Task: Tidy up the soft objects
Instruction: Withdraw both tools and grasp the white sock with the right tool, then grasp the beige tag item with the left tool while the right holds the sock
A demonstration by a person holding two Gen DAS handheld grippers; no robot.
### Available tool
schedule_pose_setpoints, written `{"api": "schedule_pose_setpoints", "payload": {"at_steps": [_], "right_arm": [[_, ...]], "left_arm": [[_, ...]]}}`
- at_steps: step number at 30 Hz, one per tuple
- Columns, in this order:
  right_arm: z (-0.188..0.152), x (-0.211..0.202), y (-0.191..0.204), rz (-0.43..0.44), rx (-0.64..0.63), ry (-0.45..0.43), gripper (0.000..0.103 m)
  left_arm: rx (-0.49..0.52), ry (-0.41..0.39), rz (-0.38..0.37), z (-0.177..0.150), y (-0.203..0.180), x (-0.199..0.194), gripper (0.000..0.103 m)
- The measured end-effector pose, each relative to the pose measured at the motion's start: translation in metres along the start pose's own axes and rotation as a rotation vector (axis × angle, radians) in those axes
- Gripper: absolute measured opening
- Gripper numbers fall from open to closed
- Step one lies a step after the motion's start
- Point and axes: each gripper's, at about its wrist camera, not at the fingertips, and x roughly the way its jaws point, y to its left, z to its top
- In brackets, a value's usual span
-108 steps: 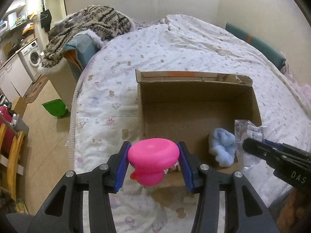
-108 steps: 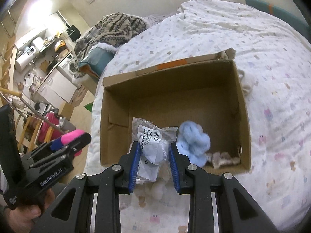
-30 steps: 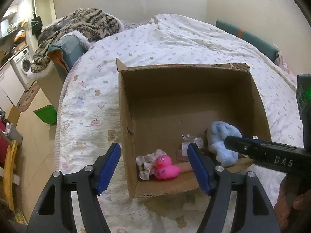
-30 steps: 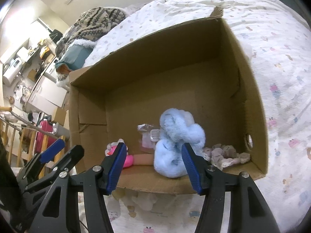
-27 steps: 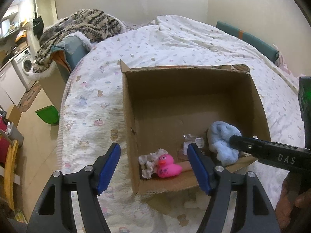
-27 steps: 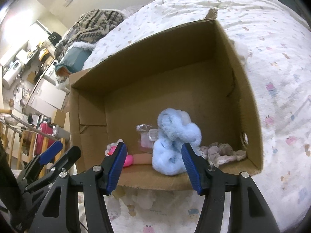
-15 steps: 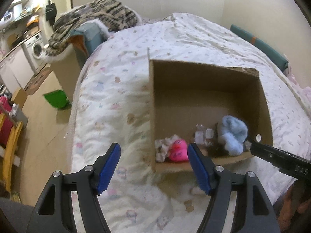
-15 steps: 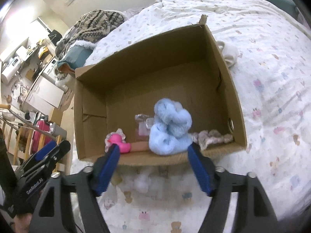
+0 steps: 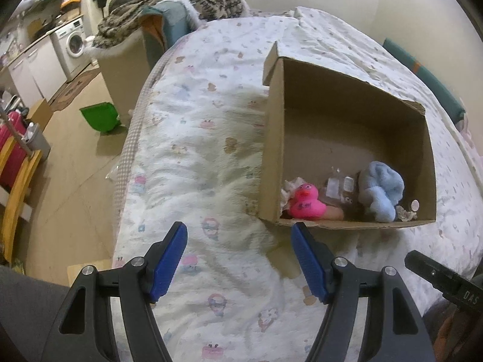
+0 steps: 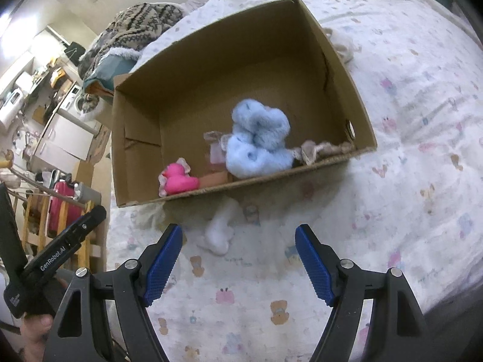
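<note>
Right wrist view: a small white fluffy thing (image 10: 218, 233) lies on the bed (image 10: 407, 181), just outside the box (image 10: 139, 114). It looks light and squishy; pinch its middle. Right tool (image 10: 238, 259) and left tool (image 9: 238, 259) are both wide apart, empty.

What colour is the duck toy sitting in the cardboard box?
Bright pink. The duck toy shows best in the left wrist view, by the near wall of the cardboard box.

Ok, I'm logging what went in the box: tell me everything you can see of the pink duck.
The pink duck is a bright, smooth-looking toy with an orange beak. It sits upright inside the cardboard box, in the near left corner, against a frilly pale cloth. Neither gripper touches it.
</note>
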Motion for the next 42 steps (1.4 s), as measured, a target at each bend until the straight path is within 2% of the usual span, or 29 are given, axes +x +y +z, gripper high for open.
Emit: {"api": "schedule_pose_setpoints", "payload": {"at_steps": [5, 10, 19, 22, 24, 25, 27, 29, 35, 42], "right_arm": [[-0.001, 0.005, -0.012, 0.029, 0.068, 0.029, 0.082], [-0.005, 0.03, -0.011, 0.007, 0.057, 0.098, 0.082], [-0.003, 0.084, 0.036, 0.0, -0.102, 0.173, 0.081], [-0.002, 0.1, 0.04, 0.008, -0.086, 0.209, 0.07], [-0.002, 0.109, 0.041, 0.003, -0.079, 0.234, 0.052], [-0.002, 0.11, 0.041, -0.008, -0.08, 0.238, 0.05], [-0.003, 0.111, 0.041, -0.033, -0.099, 0.238, 0.03], [-0.005, 0.105, 0.043, -0.031, -0.111, 0.235, 0.026], [-0.008, 0.074, 0.031, -0.013, -0.101, 0.226, 0.025], [-0.009, 0.039, 0.017, 0.007, -0.084, 0.194, 0.025]], "left_arm": [[-0.004, -0.002, 0.048, -0.002, 0.003, 0.0, 0.068], [-0.052, -0.02, 0.024, 0.001, 0.01, -0.006, 0.069], [-0.135, 0.062, 0.011, 0.001, 0.024, 0.009, 0.069], [-0.157, 0.077, 0.021, -0.001, 0.028, 0.013, 0.069], [-0.167, 0.088, 0.023, -0.002, 0.028, 0.016, 0.068], [-0.169, 0.093, 0.02, -0.002, 0.028, 0.018, 0.068], [-0.166, 0.108, 0.01, -0.004, 0.026, 0.022, 0.068], [-0.16, 0.128, 0.001, -0.006, 0.024, 0.027, 0.068], [-0.142, 0.197, -0.034, -0.012, 0.011, 0.044, 0.063], [-0.029, 0.234, -0.085, -0.017, -0.024, 0.058, 0.063]]}}
